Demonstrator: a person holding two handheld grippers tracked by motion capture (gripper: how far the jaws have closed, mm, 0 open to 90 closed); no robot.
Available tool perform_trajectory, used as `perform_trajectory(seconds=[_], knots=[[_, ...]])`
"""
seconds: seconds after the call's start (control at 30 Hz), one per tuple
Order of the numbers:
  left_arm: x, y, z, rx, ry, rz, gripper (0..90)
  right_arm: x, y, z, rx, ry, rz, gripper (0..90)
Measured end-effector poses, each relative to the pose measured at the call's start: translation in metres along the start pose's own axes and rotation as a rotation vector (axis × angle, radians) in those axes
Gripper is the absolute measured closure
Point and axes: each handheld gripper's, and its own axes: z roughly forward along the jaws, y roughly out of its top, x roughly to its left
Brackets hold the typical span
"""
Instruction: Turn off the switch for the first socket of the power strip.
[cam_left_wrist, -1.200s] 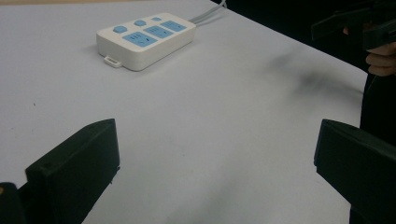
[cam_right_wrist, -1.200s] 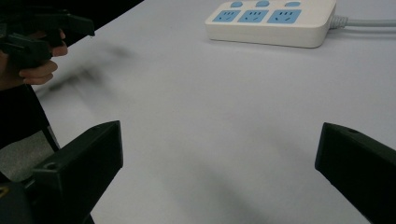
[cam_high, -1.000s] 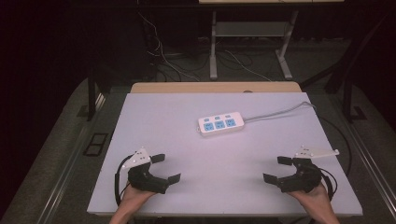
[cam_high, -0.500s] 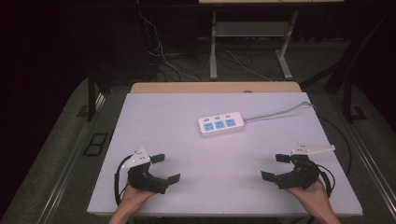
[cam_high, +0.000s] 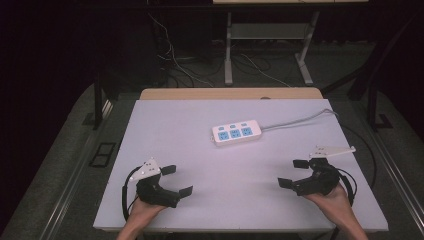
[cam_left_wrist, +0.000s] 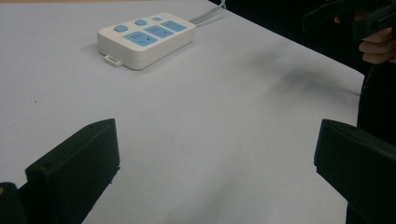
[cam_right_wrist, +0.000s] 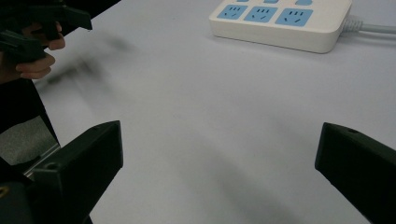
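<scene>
A white power strip (cam_high: 236, 133) with blue sockets lies flat at the middle of the white table (cam_high: 165, 125), its grey cable running off to the right. My left gripper (cam_high: 177, 180) rests open near the front left, with bare table between its jaws. My right gripper (cam_high: 293, 173) stands open near the front right, also holding nothing. In the left gripper view the power strip (cam_left_wrist: 145, 38) lies ahead at upper left, well beyond my left gripper (cam_left_wrist: 217, 163). In the right gripper view the power strip (cam_right_wrist: 280, 21) sits at the top, ahead of my right gripper (cam_right_wrist: 219, 163).
A wooden board edge (cam_high: 230, 93) lines the table's far side. Behind it are metal table legs (cam_high: 228, 55) and loose cables on a dark floor. The other hand and its gripper (cam_left_wrist: 355, 16) show at the top right of the left gripper view.
My right gripper has crept slightly forward and to the left. The left gripper and the power strip have hardly moved.
</scene>
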Motion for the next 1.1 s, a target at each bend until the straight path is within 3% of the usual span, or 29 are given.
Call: perform_trajectory(seconds=[1.1], knots=[[-0.001, -0.001, 0.000, -0.003, 0.003, 0.000, 0.0, -0.012, 0.038, 0.019, 0.056, 0.035, -0.032, 0.8]])
